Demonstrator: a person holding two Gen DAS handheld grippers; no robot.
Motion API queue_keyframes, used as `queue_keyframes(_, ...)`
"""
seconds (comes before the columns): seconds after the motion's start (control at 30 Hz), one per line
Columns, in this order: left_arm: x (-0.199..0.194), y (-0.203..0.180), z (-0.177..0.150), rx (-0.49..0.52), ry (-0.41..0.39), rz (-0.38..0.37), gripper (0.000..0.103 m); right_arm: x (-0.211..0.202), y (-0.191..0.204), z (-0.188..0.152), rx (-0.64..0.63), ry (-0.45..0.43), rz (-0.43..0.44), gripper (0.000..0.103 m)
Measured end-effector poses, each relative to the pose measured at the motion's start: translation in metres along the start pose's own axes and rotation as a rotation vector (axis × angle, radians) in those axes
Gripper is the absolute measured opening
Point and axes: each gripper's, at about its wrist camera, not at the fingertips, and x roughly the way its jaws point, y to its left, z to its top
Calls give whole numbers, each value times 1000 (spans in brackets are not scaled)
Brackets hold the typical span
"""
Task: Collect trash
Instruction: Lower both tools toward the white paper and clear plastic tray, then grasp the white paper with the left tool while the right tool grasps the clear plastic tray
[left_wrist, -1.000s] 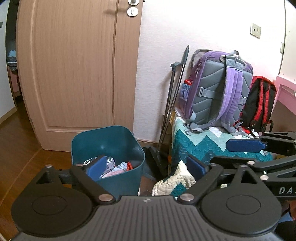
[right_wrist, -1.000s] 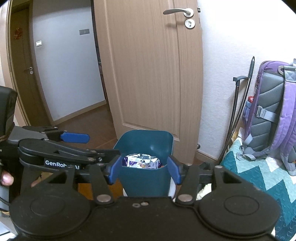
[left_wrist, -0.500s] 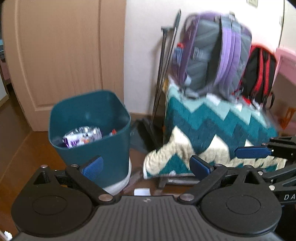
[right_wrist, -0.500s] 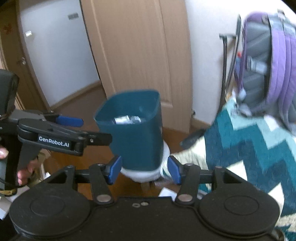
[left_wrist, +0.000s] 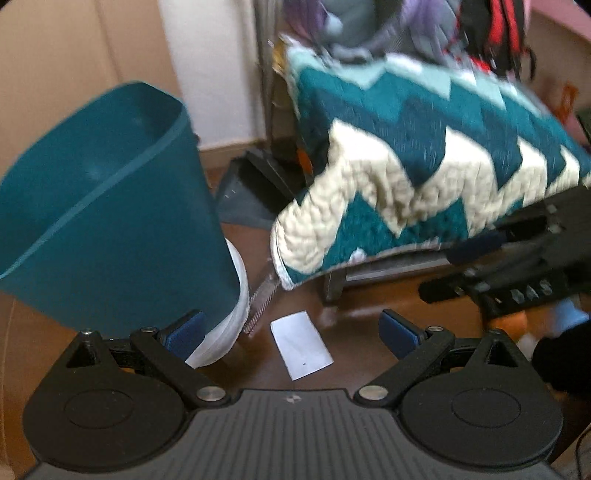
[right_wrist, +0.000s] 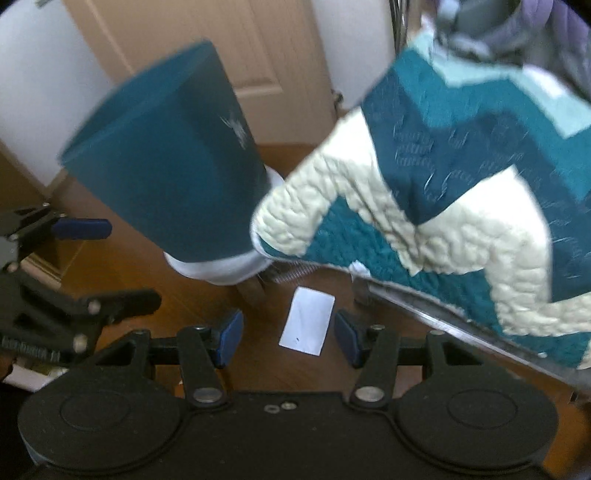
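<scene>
While both grippers point down at the floor (left_wrist: 354, 354), I see the paper (right_wrist: 307, 320) lying flat on the brown wood, just beside the bin's (left_wrist: 110, 221) white base and near the quilt's (right_wrist: 461, 206) hanging edge. My right gripper (right_wrist: 289, 339) is released, its pads straddling the paper's near end, so I judge it the nearer one. My left gripper (left_wrist: 291, 334) is also released, set wider, with the paper (left_wrist: 301, 345) between and slightly ahead of its tips. The paper's long axis runs roughly away from the right gripper, tilted a little. Being thin and flat on hard wood, it will probably need a pinch across its short width. The room is cramped: door, wall and bags sit behind.
</scene>
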Motion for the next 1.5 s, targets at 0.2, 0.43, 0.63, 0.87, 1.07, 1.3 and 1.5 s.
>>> queue_keyframes(0.2, 58, 13, -17, 78, 51, -64, 100, 91, 1, 12, 35, 140, -14, 54)
queue_keyframes(0.43, 122, 32, -53, 62, 110, -94, 100, 186, 8, 12, -10, 272, -71, 54)
queue_keyframes(0.63, 173, 37, -81, 24, 139, -100, 100, 235, 4, 35, 31, 244, -105, 54)
queue_keyframes(0.87, 216, 31, -103, -37, 176, -116, 100, 274, 5, 28, 190, 177, -214, 51)
queue_keyframes(1.07, 238, 29, -114, -85, 199, -137, 100, 298, -16, 19, 408, 151, -231, 51)
queue_keyframes(1.3, 252, 32, -129, -112, 243, -138, 100, 321, -30, 23, 506, 116, -250, 50)
queue_keyframes(1.5, 262, 33, -133, -149, 266, -146, 100, 337, -38, 40, 530, 116, -257, 49)
